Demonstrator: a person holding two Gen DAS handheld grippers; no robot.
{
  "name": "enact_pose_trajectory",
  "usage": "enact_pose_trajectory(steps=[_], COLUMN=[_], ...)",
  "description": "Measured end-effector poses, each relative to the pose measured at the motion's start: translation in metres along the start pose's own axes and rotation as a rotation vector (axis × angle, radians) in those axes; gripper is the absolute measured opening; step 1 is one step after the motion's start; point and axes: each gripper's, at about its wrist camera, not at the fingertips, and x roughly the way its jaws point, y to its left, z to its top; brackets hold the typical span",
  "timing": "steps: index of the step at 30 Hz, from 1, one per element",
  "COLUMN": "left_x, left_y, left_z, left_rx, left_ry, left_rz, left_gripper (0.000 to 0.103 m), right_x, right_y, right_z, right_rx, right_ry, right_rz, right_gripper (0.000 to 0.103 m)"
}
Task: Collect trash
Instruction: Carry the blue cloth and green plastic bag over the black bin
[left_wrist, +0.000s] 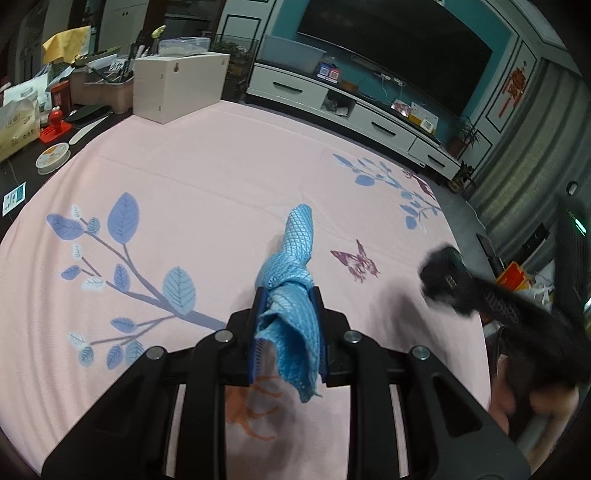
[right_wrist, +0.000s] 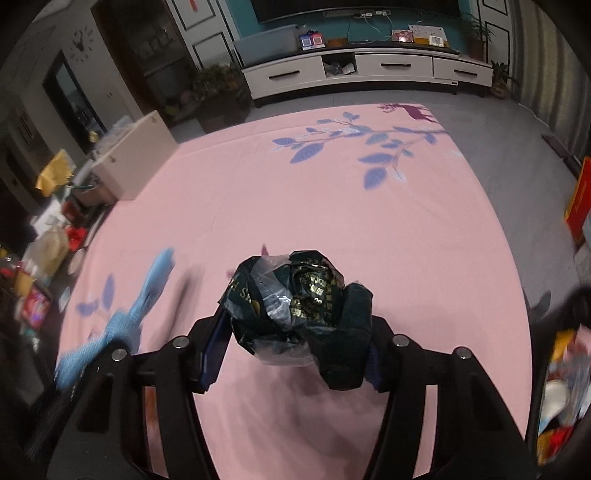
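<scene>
My left gripper (left_wrist: 288, 301) is shut on a blue mesh cloth (left_wrist: 297, 254). The cloth stands up twisted between the blue pads and its tail hangs down over the pink leaf-print tablecloth (left_wrist: 221, 177). The same cloth shows blurred at the left of the right wrist view (right_wrist: 147, 295). My right gripper (right_wrist: 295, 321) is shut on a crumpled dark green plastic wrapper (right_wrist: 295, 291) with gold print and a clear film, held above the pink tablecloth (right_wrist: 332, 206). In the left wrist view that gripper is a dark blur (left_wrist: 448, 282) at the table's right edge.
A beige wooden box (left_wrist: 181, 86) and assorted clutter (left_wrist: 55, 122) line the table's far left side. A white TV cabinet (right_wrist: 369, 70) stands beyond the table. Colourful packaging (right_wrist: 561, 387) lies low at the right, off the table edge.
</scene>
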Motion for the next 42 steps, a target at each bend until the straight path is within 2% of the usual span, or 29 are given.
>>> enact_pose_trajectory(steps=[3,7,10,19,23,32,37,42], left_x=[-0.001,-0.007,-0.017,-0.059,-0.072,-0.099,-0.101,-0.089], left_y=[-0.008,-0.025,-0.041,-0.089,-0.111,-0.168,-0.208,-0.245], left_z=[-0.005,-0.014,-0.021,-0.050,-0.060,-0.078,-0.089,-0.098], left_rx=[0.032,0.086,0.142,0.200,0.231,0.299,0.346,0.386], left_ry=[0.001,-0.007,-0.028,-0.085,-0.088,-0.120,-0.108,-0.072], left_rz=[-0.003,-0.013,-0.018,-0.085,-0.137,-0.263,-0.351,-0.409], left_gripper=[0.024,0.024,0.024,0.024,0.024,0.024,0.023,0.014], right_x=[-0.021,-0.054,-0.077,-0.127,-0.159,-0.223,-0.240,-0.240], right_y=[-0.013,-0.037,-0.045,-0.059,-0.072,-0.117,-0.149,-0.180], right_z=[-0.025,-0.048,-0.050,-0.049,-0.052,-0.068,-0.077,-0.084], right_rx=[0.022,0.093,0.095,0.109,0.125,0.201,0.266,0.344], right_ry=[-0.001,-0.065,-0.123,-0.260,-0.352,-0.515,-0.552,-0.550], right_rz=[0.018,0.012,-0.018,0.003,-0.004,-0.164,-0.209,-0.221], right_gripper=[0.060,0.060,0.060,0.060,0.060,0.061,0.061,0.061])
